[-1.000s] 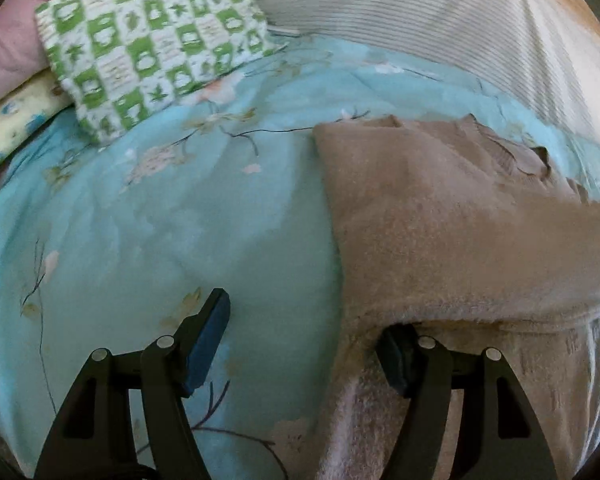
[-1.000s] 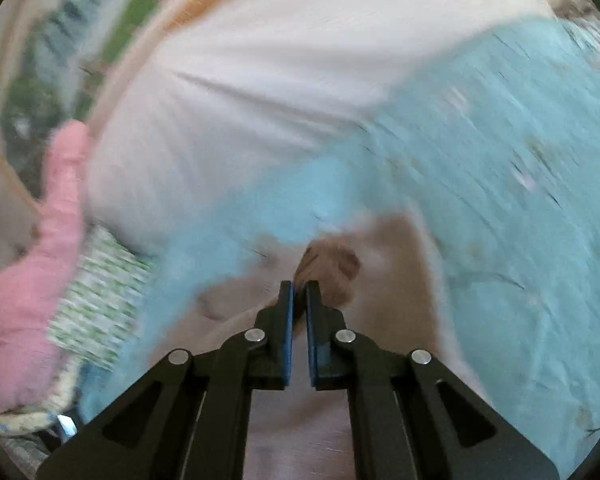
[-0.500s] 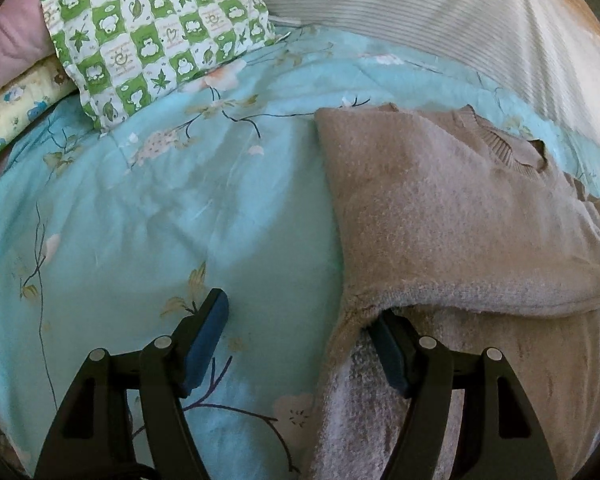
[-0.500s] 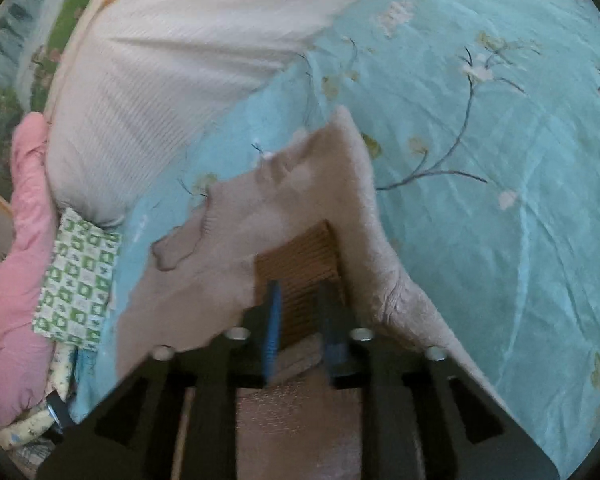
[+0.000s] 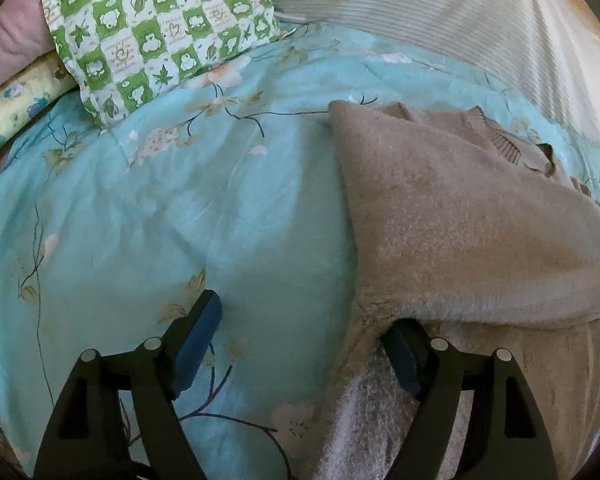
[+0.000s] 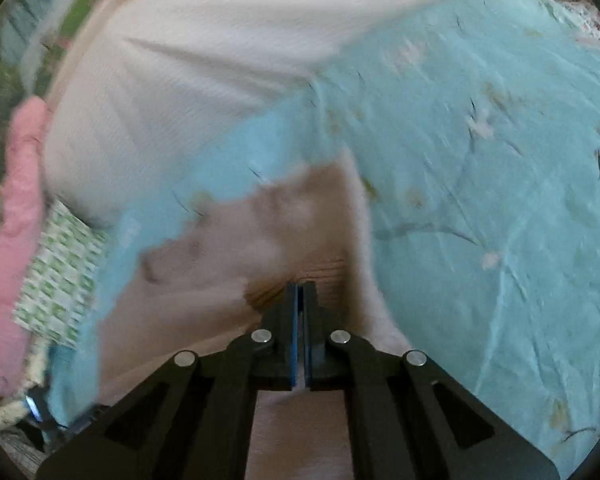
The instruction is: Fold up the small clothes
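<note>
A tan fuzzy sweater [image 5: 452,216] lies on the bed, spread over a light blue floral quilt [image 5: 179,208], toward the right side as the left camera sees it. Its upper layer is folded over, with the ribbed neckline [image 5: 508,148] showing near the far edge.

The left hand-held gripper [image 5: 304,344] is spread wide apart. One finger rests on the bare quilt, and the other finger [image 5: 404,356] is tucked under the folded edge of the sweater, between the upper flap and the layer below.

The right hand-held gripper [image 6: 300,304] has its jaws drawn together, almost touching, with only a thin slit between the pads. Its tips sit right at a ribbed brown band [image 6: 295,280] of the sweater; this view is blurred, and I cannot tell if any cloth is pinched between them.

At the head of the bed sit a green-and-white checked pillow [image 5: 155,28], a pink blanket [image 6: 7,272], and a white striped cover [image 5: 440,12].
</note>
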`<control>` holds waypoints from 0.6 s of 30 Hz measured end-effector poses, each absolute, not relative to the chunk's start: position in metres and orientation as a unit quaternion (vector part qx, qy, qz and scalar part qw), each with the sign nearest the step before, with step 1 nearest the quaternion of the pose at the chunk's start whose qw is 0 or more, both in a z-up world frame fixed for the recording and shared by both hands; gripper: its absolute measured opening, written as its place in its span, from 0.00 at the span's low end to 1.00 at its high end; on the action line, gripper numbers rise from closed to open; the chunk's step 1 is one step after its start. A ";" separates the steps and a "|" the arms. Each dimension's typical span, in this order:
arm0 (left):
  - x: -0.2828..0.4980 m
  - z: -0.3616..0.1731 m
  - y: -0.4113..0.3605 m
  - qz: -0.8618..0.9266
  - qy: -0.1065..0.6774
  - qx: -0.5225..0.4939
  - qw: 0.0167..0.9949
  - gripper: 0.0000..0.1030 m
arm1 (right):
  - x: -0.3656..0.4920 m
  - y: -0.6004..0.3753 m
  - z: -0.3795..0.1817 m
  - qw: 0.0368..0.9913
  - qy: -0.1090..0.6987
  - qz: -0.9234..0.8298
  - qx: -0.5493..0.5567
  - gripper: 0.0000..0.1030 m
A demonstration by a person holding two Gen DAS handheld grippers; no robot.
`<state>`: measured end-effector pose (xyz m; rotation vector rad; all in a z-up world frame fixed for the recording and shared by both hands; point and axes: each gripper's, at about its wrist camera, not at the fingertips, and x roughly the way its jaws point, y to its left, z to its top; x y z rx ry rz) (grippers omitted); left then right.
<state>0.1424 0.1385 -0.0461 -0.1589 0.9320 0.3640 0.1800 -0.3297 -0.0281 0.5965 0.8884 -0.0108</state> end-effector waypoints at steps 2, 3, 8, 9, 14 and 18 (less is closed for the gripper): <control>0.142 -0.046 0.141 0.167 0.450 -0.080 0.873 0.77 | 0.182 -0.326 -0.039 0.851 0.450 -0.001 0.269 0.02; 0.140 -0.046 0.143 0.161 0.453 -0.085 0.873 0.77 | 0.181 -0.325 -0.037 0.853 0.448 -0.004 0.267 0.03; 0.128 -0.041 0.145 0.135 0.468 -0.088 0.869 0.76 | 0.159 -0.333 -0.012 0.859 0.435 -0.027 0.269 0.07; 0.123 -0.039 0.145 0.130 0.469 -0.089 0.869 0.75 | 0.154 -0.333 -0.008 0.860 0.433 -0.025 0.268 0.07; 0.085 -0.031 0.147 0.088 0.473 -0.117 0.869 0.75 | 0.115 -0.327 0.015 0.865 0.432 0.001 0.254 0.10; 0.046 -0.025 0.141 0.041 0.470 -0.137 0.871 0.75 | 0.071 -0.323 0.023 0.868 0.436 0.022 0.235 0.43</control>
